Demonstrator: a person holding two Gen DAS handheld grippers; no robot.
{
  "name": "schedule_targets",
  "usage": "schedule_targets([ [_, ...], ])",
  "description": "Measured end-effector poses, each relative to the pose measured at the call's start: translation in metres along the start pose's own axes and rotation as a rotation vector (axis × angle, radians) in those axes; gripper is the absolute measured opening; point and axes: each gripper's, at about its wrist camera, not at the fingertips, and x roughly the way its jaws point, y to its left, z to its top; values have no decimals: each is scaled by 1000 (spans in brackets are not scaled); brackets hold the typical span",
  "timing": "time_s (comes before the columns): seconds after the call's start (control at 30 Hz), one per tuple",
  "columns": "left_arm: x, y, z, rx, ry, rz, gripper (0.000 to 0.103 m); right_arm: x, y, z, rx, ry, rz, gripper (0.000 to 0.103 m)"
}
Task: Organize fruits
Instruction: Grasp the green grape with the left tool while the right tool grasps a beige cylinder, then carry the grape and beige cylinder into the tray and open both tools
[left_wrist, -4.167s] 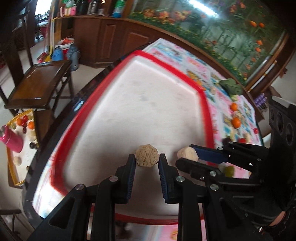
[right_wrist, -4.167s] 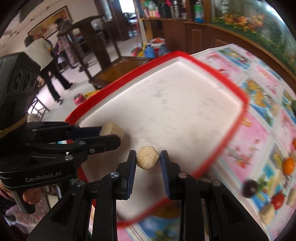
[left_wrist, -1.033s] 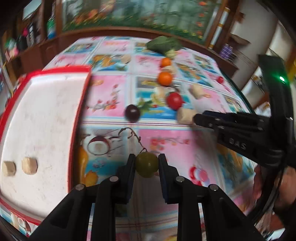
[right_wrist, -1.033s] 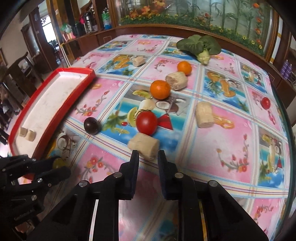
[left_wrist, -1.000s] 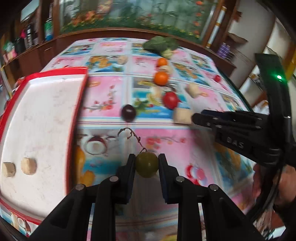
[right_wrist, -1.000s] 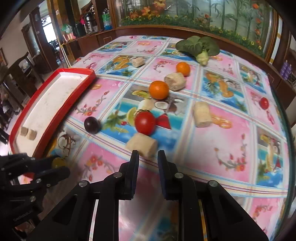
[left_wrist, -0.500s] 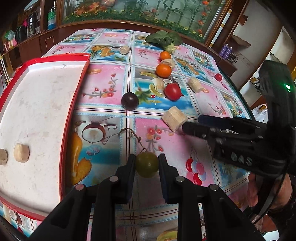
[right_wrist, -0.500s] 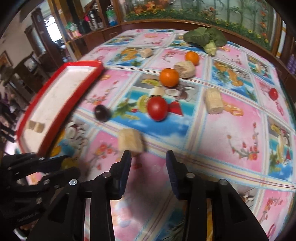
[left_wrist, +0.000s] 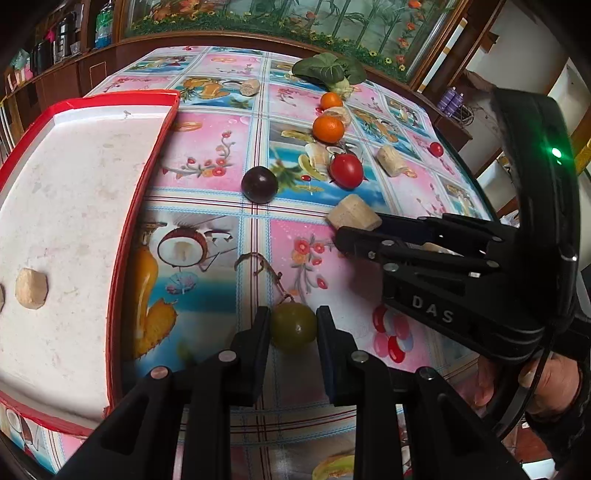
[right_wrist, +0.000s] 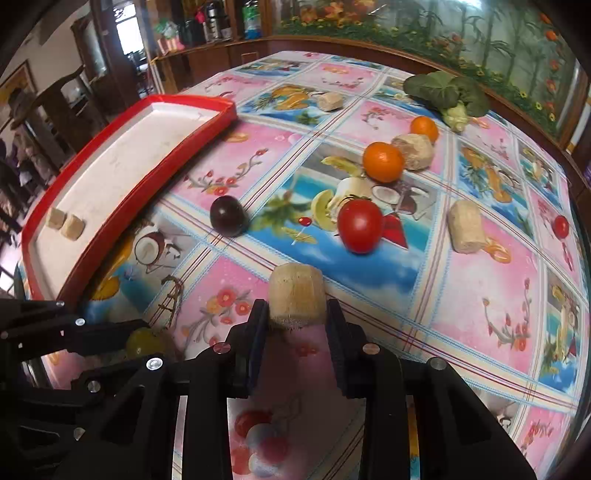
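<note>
**Two tongs, two pieces of produce**

Two pale chunks (right_wrist: 66, 223) lay side by side at the near end of the red tray (right_wrist: 129, 192), which sat on the left of the bench (right_wrist: 480, 295). The left tongs (left_wrist: 293, 325) were clenched on a green grape (left_wrist: 293, 326), its brown stem pointing up and away toward the far side of the bench. The right tongs (right_wrist: 297, 317) straddled a beige cane piece (right_wrist: 297, 295): a short cylinder whose long axis ran straight away from the camera, its cut end facing back between the fingers. The left finger touched it; the right finger stood just beside it, so whether the grip had closed could not be told.

Half a second before, that cane piece had lain ahead of the spread right tongs, clear of both fingers; now it sat between them, and they had narrowed. The grape was held as before.

Beyond lay a dark plum (right_wrist: 228, 216), a red tomato (right_wrist: 360, 226), two oranges (right_wrist: 383, 162), more cane pieces (right_wrist: 464, 227), a small cherry tomato (right_wrist: 560, 226) and a leafy green vegetable (right_wrist: 445, 94), all on the fruit-patterned cloth.
</note>
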Motion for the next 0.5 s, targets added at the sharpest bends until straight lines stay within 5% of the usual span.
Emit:
schedule_targets([
  [0.5, -44, 15, 22, -34, -98, -38, 27, -50, 10, -10, 29, -48, 42, 30],
])
